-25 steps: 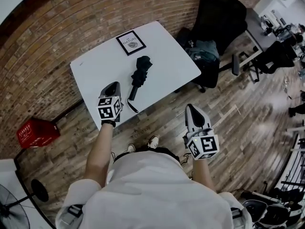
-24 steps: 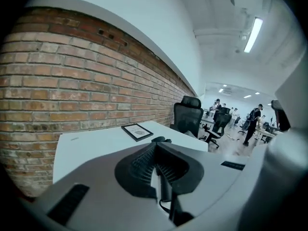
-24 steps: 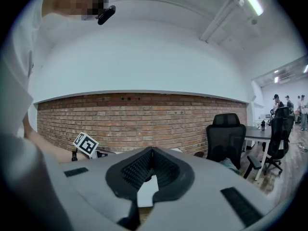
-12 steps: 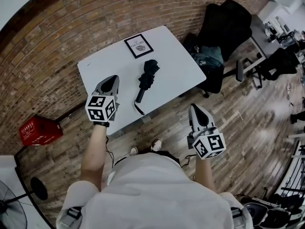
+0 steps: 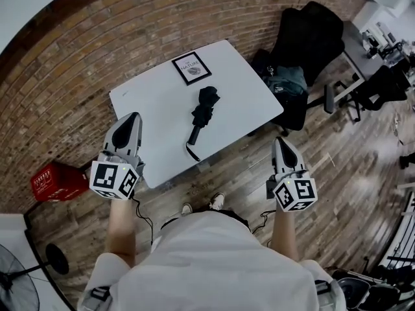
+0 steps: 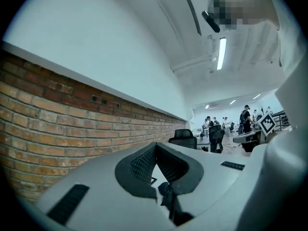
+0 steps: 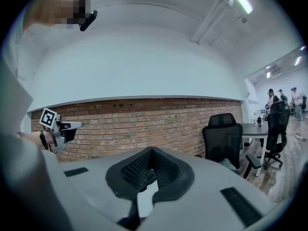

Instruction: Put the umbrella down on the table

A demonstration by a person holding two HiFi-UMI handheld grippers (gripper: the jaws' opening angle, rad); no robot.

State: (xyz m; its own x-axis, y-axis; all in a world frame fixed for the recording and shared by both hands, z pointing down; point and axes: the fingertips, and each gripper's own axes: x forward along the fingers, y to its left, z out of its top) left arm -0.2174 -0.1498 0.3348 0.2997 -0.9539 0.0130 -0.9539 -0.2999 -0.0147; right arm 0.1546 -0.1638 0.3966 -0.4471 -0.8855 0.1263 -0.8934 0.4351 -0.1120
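Observation:
A folded black umbrella [image 5: 204, 107] lies on the white table [image 5: 152, 102], its handle and strap pointing toward the near edge. Nothing holds it. My left gripper [image 5: 131, 118] hovers raised over the table's near left corner, jaws shut and empty, well to the left of the umbrella. In the left gripper view its jaws [image 6: 155, 146] meet at a point, aimed level along the brick wall. My right gripper [image 5: 283, 141] hangs off the table's near right side over the floor, jaws shut and empty; in its own view the tips [image 7: 151, 151] touch.
A framed picture [image 5: 192, 68] lies at the table's far edge. A black office chair [image 5: 308, 28] and a dark bag [image 5: 285, 76] stand right of the table. A red crate [image 5: 55, 180] sits on the wooden floor at left, and a fan [image 5: 13, 284] at lower left.
My left gripper has lifted up and drawn back to the left, away from the umbrella's handle. The right gripper has shifted a little to the right. The umbrella stays on the table.

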